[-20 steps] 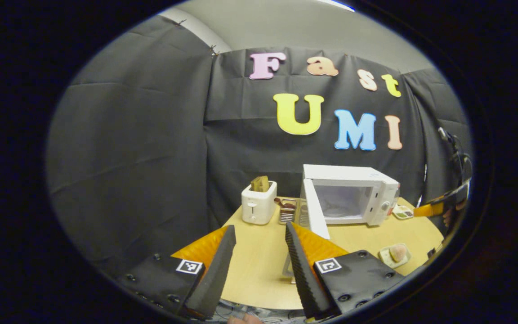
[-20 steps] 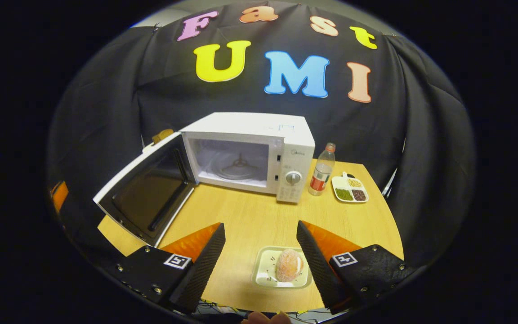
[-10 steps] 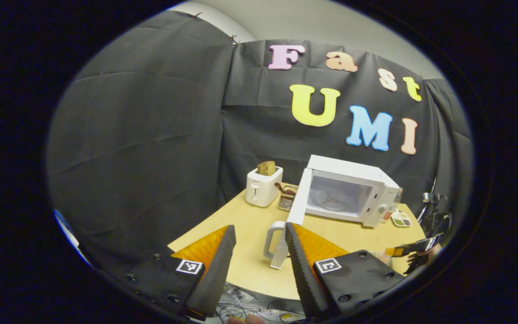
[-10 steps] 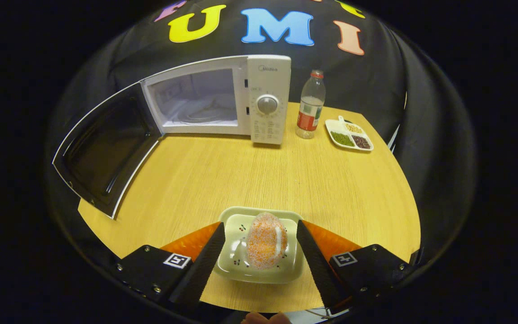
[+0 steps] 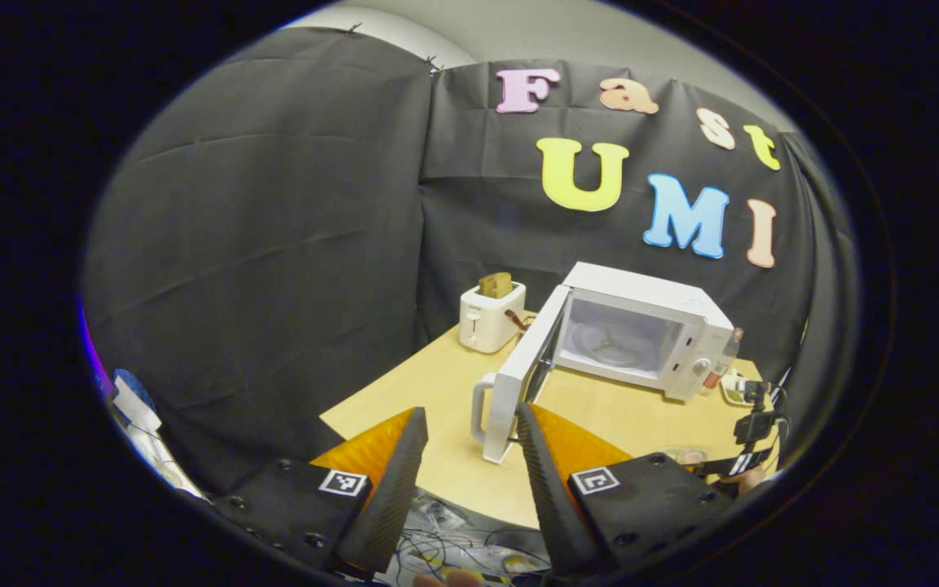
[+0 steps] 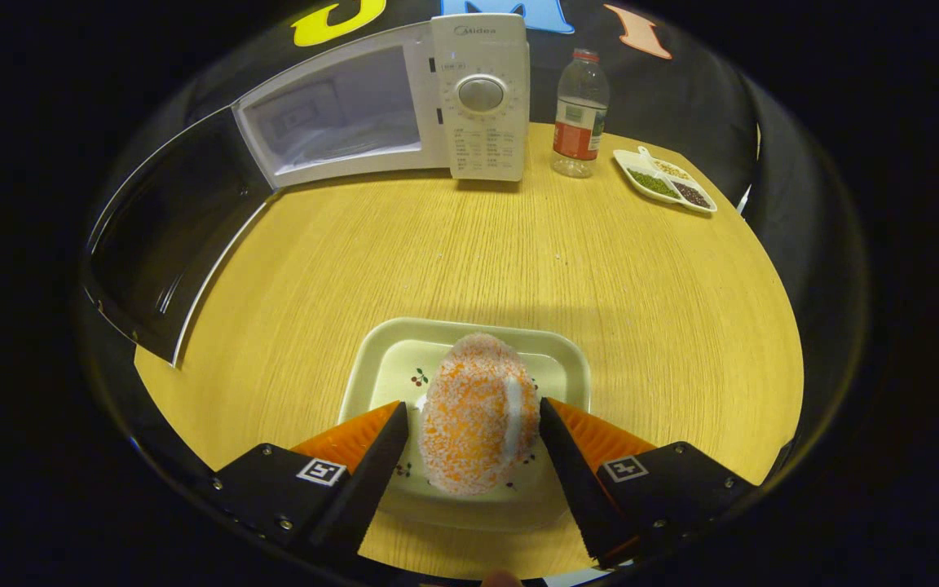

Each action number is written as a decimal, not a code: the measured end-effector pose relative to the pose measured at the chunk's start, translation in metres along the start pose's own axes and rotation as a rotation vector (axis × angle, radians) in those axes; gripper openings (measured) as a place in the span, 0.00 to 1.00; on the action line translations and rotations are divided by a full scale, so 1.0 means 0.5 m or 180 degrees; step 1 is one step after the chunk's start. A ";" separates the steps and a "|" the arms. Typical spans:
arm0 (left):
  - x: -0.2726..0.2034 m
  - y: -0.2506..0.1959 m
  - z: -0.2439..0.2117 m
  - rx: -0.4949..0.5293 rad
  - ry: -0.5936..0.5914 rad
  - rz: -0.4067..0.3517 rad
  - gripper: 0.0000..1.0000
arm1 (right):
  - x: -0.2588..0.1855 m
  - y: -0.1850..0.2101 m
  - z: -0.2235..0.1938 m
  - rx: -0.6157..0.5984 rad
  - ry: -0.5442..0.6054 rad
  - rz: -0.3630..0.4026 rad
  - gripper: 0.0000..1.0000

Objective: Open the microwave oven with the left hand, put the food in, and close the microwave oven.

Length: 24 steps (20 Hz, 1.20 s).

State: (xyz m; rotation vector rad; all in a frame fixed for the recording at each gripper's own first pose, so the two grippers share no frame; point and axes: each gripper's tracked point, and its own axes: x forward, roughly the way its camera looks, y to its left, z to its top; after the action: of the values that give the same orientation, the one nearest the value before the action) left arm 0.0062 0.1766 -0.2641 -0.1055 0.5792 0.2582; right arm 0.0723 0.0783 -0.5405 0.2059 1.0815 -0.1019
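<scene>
Right gripper (image 6: 469, 452) low over the plate (image 6: 380, 367), fingers apart either side of the food (image 6: 478, 412), not pressing it. The food's an oval lump, long axis running away from the camera toward the microwave (image 6: 437, 98) at the table's (image 6: 600, 269) far edge. Door (image 6: 160, 236) swung wide left. Left gripper (image 5: 465, 473) spread, holding nothing, off the table's near edge.

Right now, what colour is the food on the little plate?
Orange with a white stripe, speckled, best seen in the right gripper view: food.
</scene>
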 end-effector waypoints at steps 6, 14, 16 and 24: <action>-0.058 0.021 0.020 -0.0143 -0.0184 -0.0091 0.76 | -0.017 0.008 0.012 0.0016 0.0010 -0.0043 0.72; -0.127 0.095 0.044 -0.0219 -0.0508 -0.0393 0.81 | -0.146 0.073 0.114 0.0205 -0.0472 -0.0002 0.63; -0.138 0.108 0.056 -0.0194 -0.0597 -0.0465 0.76 | -0.168 0.112 0.136 0.0296 -0.0586 0.0067 0.63; -0.146 0.156 0.113 -0.0135 -0.0856 -0.0477 0.83 | -0.184 0.262 0.268 0.0560 -0.0862 0.0409 0.63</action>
State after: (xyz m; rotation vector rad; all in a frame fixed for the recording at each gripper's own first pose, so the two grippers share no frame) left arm -0.0438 0.2461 -0.1789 -0.1517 0.2969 0.1359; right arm 0.1690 0.1756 -0.3830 0.4077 0.7876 -0.1064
